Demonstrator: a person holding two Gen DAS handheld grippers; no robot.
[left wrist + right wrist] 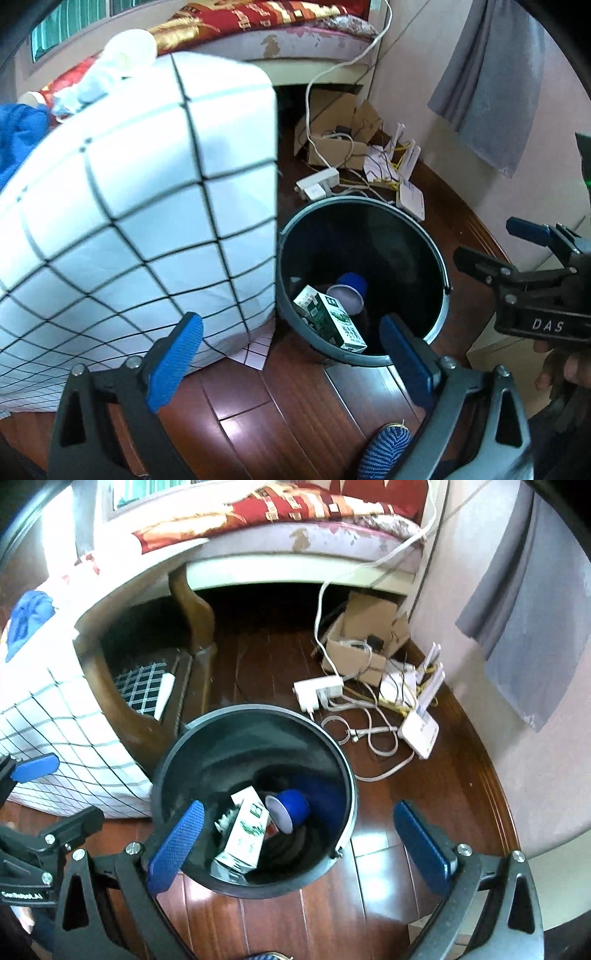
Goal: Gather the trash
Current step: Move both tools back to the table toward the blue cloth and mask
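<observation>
In the left wrist view, a white cloth with a black grid pattern [129, 206] is draping over a table and filling the frame from 9 to 11 o'clock, with a crumpled clear plastic bottle [110, 66] lying on top of it near 11 o'clock. The left gripper [291, 360] is hovering above the red-brown wooden floor [280, 413], its blue-padded fingers [177, 365] standing wide apart and gripping nothing. Just beyond them, toward 1 o'clock from the gripper, the round black plastic trash bin [439, 266] is standing on the floor beside the cloth. Inside it, a green-and-white drink carton [328, 321] is lying tilted, touching a blue paper cup [349, 295] tipped on its side.

In the right wrist view, the bin [343, 760] is sitting at centre, the carton [245, 830] and cup [290, 808] lying at its bottom. The right gripper [299, 849] is hanging over the bin's near rim, fingers [424, 845] spread wide and empty. At 2 o'clock, a white power strip [319, 692], a white router [421, 731] and a brown cardboard box [365, 635] are resting by the wall.
</observation>
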